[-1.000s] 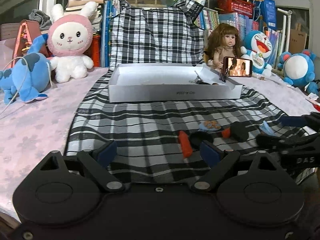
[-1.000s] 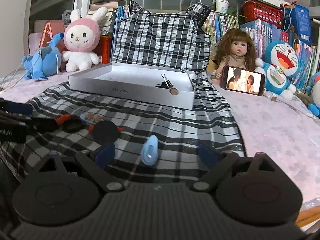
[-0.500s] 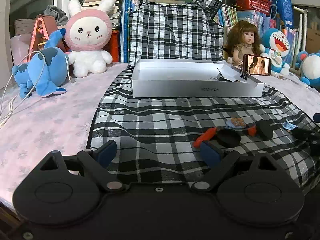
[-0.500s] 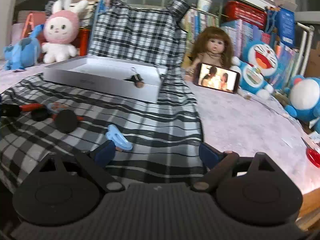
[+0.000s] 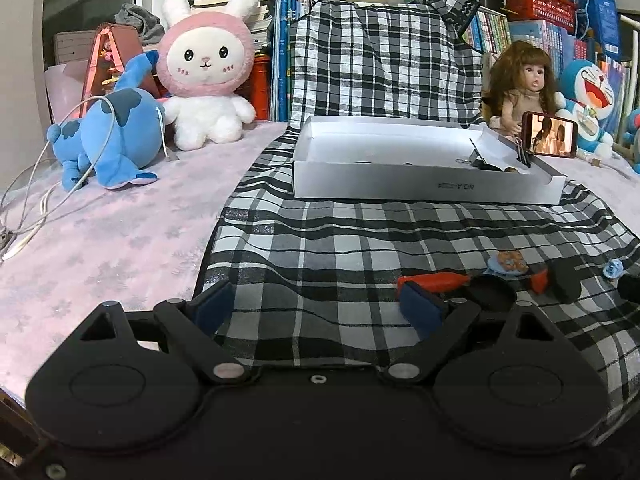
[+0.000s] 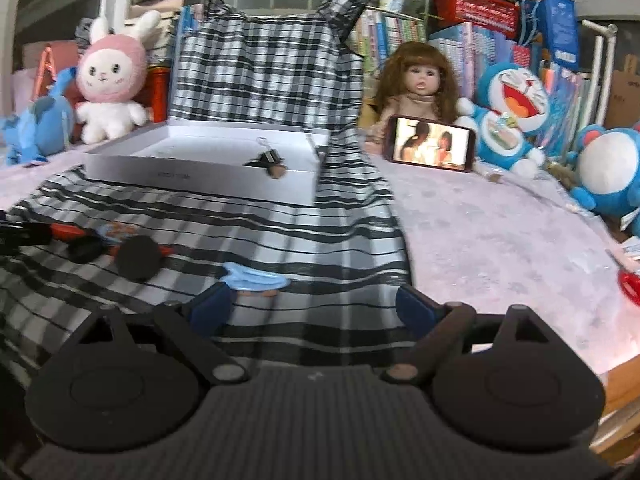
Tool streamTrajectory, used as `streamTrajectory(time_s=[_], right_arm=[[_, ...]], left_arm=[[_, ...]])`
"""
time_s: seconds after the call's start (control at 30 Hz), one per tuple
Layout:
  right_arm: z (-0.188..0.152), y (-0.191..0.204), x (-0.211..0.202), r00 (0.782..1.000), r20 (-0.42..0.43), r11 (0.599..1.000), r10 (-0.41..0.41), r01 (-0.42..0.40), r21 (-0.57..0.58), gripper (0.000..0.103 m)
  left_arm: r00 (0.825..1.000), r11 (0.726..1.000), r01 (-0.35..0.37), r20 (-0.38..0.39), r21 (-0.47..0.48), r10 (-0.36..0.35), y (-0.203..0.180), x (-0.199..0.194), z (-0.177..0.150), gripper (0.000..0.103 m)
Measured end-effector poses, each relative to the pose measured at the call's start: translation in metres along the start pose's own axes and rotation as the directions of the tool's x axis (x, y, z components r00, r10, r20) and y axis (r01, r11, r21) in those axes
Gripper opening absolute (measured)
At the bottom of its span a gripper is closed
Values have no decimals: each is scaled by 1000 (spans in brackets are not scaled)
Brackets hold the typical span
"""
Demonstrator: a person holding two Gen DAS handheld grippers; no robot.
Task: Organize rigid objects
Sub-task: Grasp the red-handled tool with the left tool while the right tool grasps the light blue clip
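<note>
Both grippers sit low over the checked cloth (image 5: 360, 248), empty, with the loose items not yet collected. The left gripper (image 5: 318, 308) has its fingers spread wide with only cloth between them. The right gripper (image 6: 310, 306) is likewise spread wide and grips nothing; its view is blurred.

Location of the task's things: a white shallow box (image 5: 424, 190) stands further back on the cloth and already holds a black binder clip (image 6: 267, 159) and a small brown piece beside it. Nearer the grippers lie an orange-handled tool (image 5: 434, 280), two black discs (image 6: 138, 257), a small patterned badge (image 5: 509, 262) and a light blue clip (image 6: 256, 278).

Judgement on the step in hand: a pick has yet to begin. The blue clip lies just beyond the right gripper's left pad (image 6: 210, 308), so that gripper would need to shift sideways to centre the clip between its fingers before closing. The orange-handled tool lies just beyond the left gripper's right pad (image 5: 418, 310); the same correction applies there. Flat pieces on soft cloth may snag fabric, so the pads should come down square.

Pose: both grippers point forward and moderately downward toward the box.
</note>
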State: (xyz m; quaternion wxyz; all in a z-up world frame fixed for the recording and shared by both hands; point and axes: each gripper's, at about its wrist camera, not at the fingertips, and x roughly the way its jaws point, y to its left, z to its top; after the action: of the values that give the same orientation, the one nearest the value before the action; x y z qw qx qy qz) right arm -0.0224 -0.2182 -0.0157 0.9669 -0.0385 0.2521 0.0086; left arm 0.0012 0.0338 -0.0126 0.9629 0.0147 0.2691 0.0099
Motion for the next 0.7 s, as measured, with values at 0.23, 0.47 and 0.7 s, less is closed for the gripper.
streamTrajectory(time_s=[0.23, 0.47, 0.7], right_arm=[[2, 13, 4, 998, -3, 998, 57, -57, 16, 86], [1, 21, 6, 997, 0, 997, 73, -73, 39, 75], [2, 25, 6, 995, 5, 994, 97, -97, 48, 70]], left_arm=[[1000, 1000, 11, 23, 29, -12, -16, -8, -4, 89], [998, 999, 46, 38, 22, -46, -36, -7, -3, 78], [996, 997, 77, 31, 9, -78, -46, -7, -3, 68]])
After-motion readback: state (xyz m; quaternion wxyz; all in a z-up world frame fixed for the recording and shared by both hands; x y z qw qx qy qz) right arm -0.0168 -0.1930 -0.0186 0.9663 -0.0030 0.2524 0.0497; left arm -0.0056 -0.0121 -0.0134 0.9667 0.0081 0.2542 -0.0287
